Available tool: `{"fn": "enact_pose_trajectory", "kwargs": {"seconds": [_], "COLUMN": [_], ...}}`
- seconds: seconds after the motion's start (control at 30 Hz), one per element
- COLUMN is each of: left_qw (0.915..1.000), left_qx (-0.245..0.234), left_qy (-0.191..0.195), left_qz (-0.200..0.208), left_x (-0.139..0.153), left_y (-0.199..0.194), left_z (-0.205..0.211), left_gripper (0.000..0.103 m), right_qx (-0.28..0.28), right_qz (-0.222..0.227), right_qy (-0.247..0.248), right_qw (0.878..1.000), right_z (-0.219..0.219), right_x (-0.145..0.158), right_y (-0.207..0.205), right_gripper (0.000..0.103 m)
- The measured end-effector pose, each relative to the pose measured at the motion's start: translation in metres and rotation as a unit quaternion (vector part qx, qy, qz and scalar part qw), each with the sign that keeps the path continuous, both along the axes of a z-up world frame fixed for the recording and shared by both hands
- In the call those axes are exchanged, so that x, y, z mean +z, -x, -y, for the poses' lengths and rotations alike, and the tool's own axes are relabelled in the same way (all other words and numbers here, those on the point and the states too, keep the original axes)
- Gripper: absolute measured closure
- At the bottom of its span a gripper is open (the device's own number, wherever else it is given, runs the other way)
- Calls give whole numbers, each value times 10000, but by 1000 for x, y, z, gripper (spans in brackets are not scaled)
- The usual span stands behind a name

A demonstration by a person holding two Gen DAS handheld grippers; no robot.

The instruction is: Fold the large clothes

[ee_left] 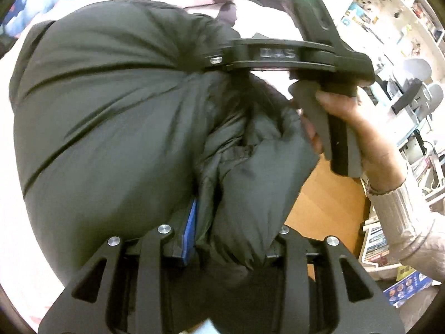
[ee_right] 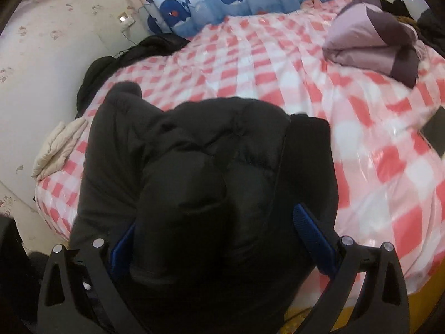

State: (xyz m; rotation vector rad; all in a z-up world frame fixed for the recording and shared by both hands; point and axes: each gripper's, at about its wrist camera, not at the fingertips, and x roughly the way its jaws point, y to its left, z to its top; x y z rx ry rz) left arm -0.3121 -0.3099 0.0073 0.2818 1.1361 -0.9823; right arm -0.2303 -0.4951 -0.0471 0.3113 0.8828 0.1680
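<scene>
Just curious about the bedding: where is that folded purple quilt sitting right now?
In the right wrist view, the purple quilt lies at upper right on the pink checked bedspread, beyond the black puffer jacket.

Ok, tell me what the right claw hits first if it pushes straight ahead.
Probably the black puffer jacket bunched between its pads; the pink checked bed cover lies beyond.

We see a bed (ee_right: 306,64) in pink-and-white check bearing a black puffer jacket (ee_right: 194,153) at its near edge, a folded purple quilt (ee_right: 372,36) toward the far right corner, and a beige cloth (ee_right: 58,144) on its left edge.
</scene>
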Motion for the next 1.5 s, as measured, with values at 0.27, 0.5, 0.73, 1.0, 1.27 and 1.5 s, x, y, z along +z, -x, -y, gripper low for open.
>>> {"fn": "enact_pose_trajectory", "kwargs": {"seconds": [0.27,0.5,0.73,1.0,1.27,1.5], "left_qw": [9768,9578,9229,9322,9846,9681], "left_qx": [-291,1370,2589,2180,1392,1822], "left_qy": [1471,2230,1977,1817,1038,1184], "left_qz": [-1526,-1189,-2052,-2246,196,1250], "left_x": [24,38,-33,-84,-12,26], "left_y": [-4,-63,-125,-119,-70,-71], "left_z": [-30,-126,-187,-103,-69,-128], "left_gripper": [36,25,24,8,40,43], "right_qx": [-3,-42,-339,-789,-1068,-451], "right_qz": [-281,-510,-623,-790,-366,313], "right_qy": [-319,-265,21,-906,-1014,-814], "right_qw": [9991,9983,9975,9896,9884,9952], "right_z": [15,24,22,40,0,-69], "right_x": [-12,-12,-29,-62,-75,-44], "right_y": [-22,-16,-5,13,20,2], "right_gripper": [7,7,7,6,5,5]}}
